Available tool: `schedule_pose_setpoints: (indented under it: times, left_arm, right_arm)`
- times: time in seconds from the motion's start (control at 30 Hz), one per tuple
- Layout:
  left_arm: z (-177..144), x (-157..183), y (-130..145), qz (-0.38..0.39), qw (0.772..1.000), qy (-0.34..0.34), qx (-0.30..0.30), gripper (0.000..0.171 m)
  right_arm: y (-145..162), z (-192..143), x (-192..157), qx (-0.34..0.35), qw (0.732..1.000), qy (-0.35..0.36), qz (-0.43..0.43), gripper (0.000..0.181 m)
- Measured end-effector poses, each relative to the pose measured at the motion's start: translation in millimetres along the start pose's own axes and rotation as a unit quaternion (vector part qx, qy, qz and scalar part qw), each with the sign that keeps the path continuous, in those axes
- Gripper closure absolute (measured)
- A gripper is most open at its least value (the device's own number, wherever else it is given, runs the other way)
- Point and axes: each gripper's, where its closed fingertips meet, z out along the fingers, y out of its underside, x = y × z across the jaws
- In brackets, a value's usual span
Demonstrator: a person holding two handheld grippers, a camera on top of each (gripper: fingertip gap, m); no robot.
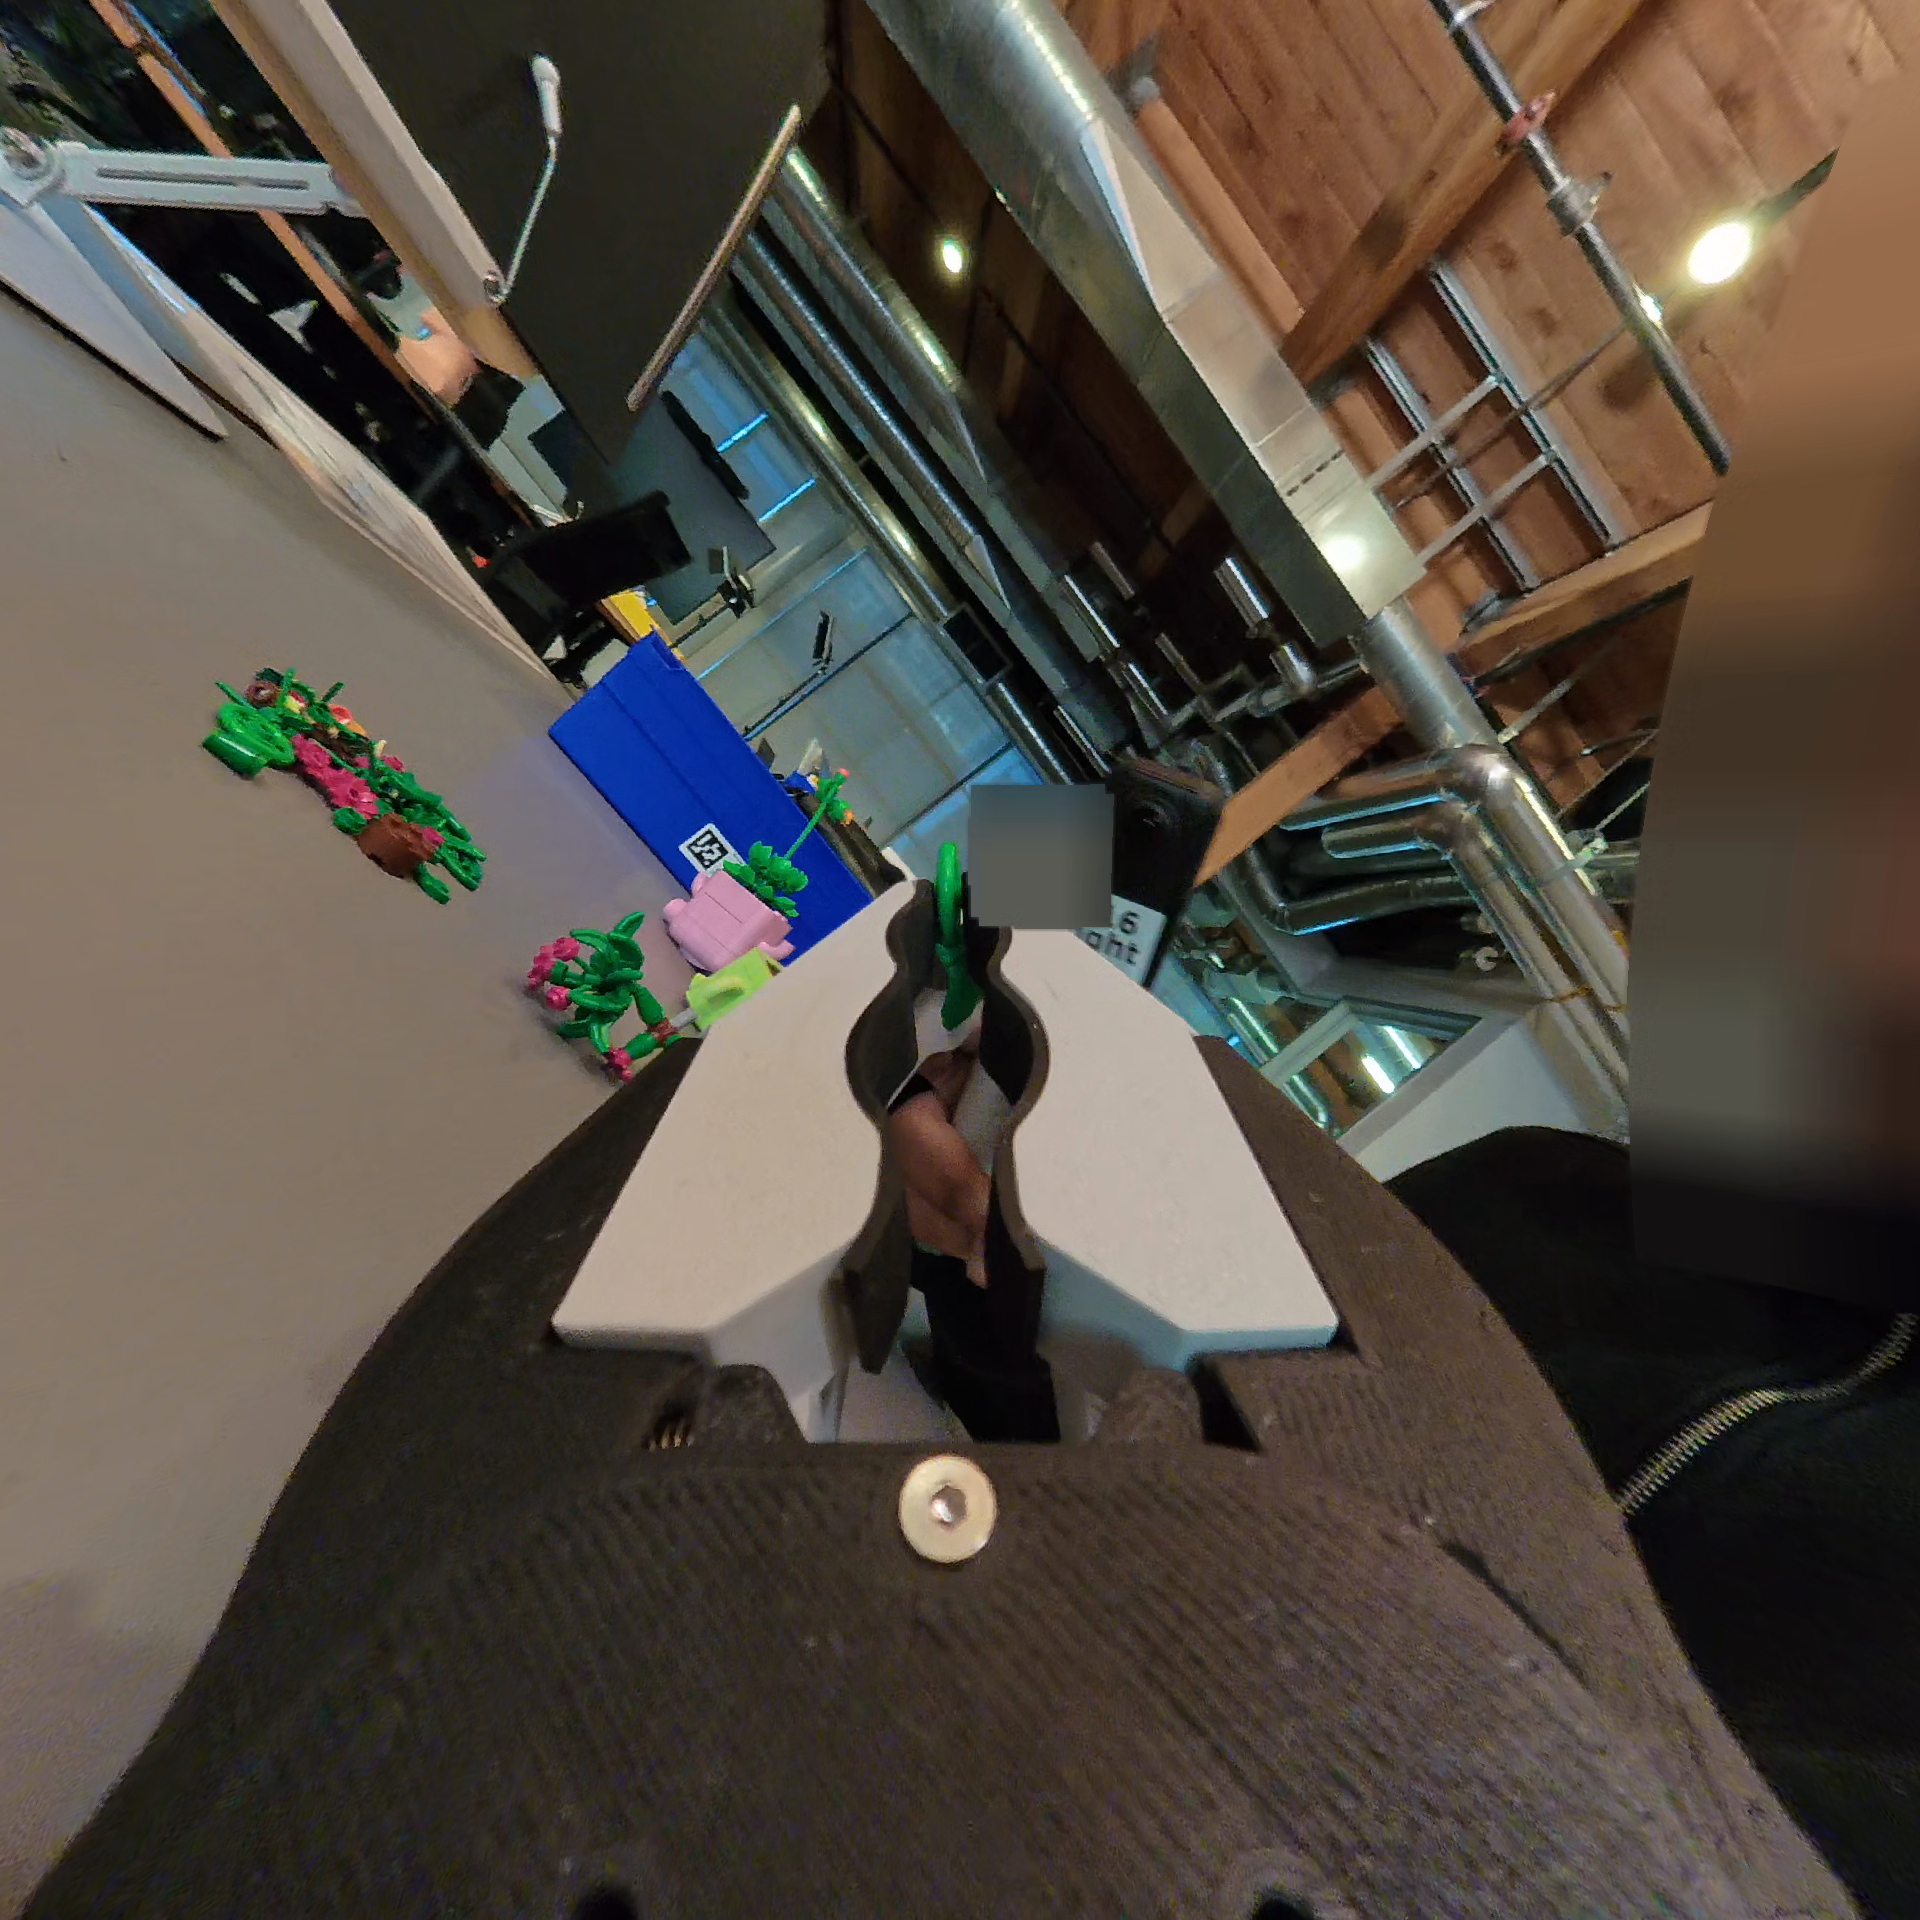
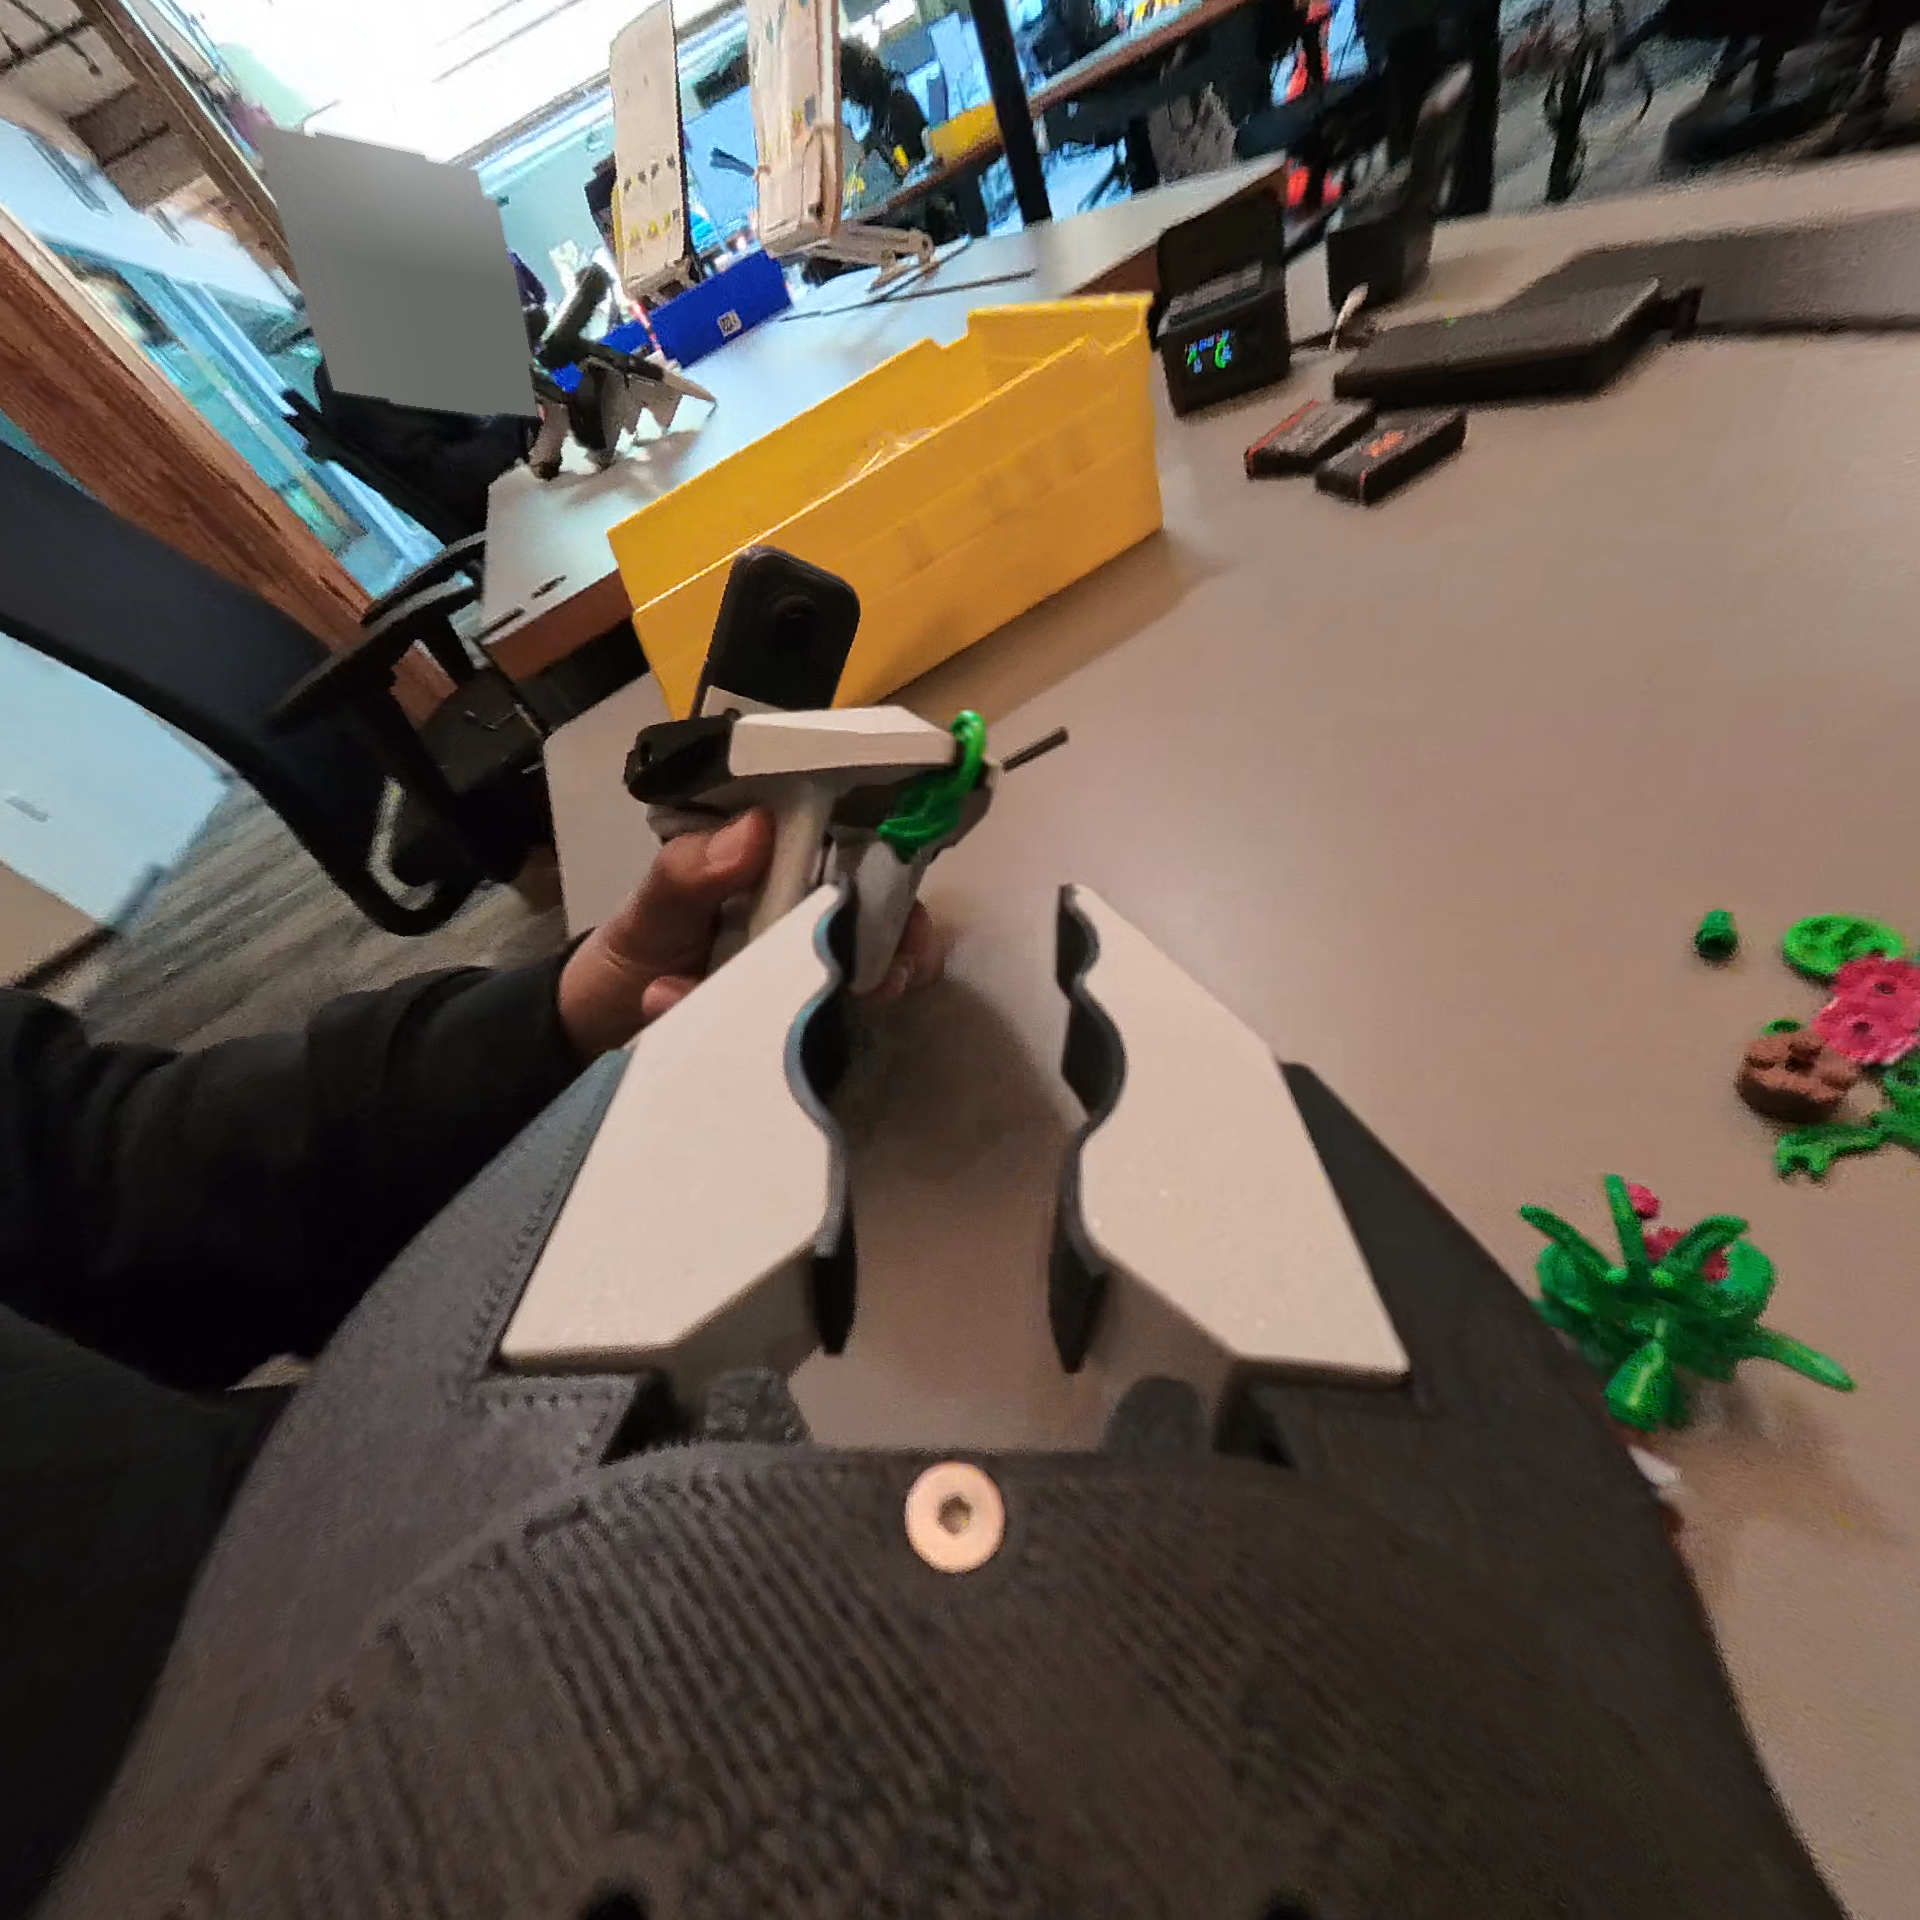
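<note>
Left gripper (image 1: 951,935), at frame center, clamps a green plastic stem piece (image 1: 952,940) at its fingertips, raised clear of the grey table (image 1: 208,1143), while right gripper (image 2: 951,935) faces it with fingers spread wide, empty, apparently positioned to receive.

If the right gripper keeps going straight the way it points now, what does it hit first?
Probably the left gripper, held up just ahead of the open right gripper and pinching a green plant piece. Depth is unclear; the hand holding it sits equally close.
</note>
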Motion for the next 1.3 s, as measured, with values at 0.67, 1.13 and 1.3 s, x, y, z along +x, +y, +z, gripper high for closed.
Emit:
schedule_pose_setpoints:
  times: [0.67, 1.13, 1.3]
  left_arm:
    - [3, 3, 9, -0.02, 1.0, 0.009, -0.022, 0.17]
    - [2, 5, 8, -0.082, 0.995, 0.043, -0.028, 0.171]
    - [-6, 5, -4, -0.065, 0.997, 0.041, 0.002, 0.171]
  right_arm:
    - [-14, 1, -4, -0.022, 0.853, 0.215, -0.475, 0.18]
    - [-29, -28, -41, 0.049, 0.976, -0.078, -0.196, 0.181]
    - [-62, -59, 42, 0.069, 0.966, 0.141, -0.206, 0.181]
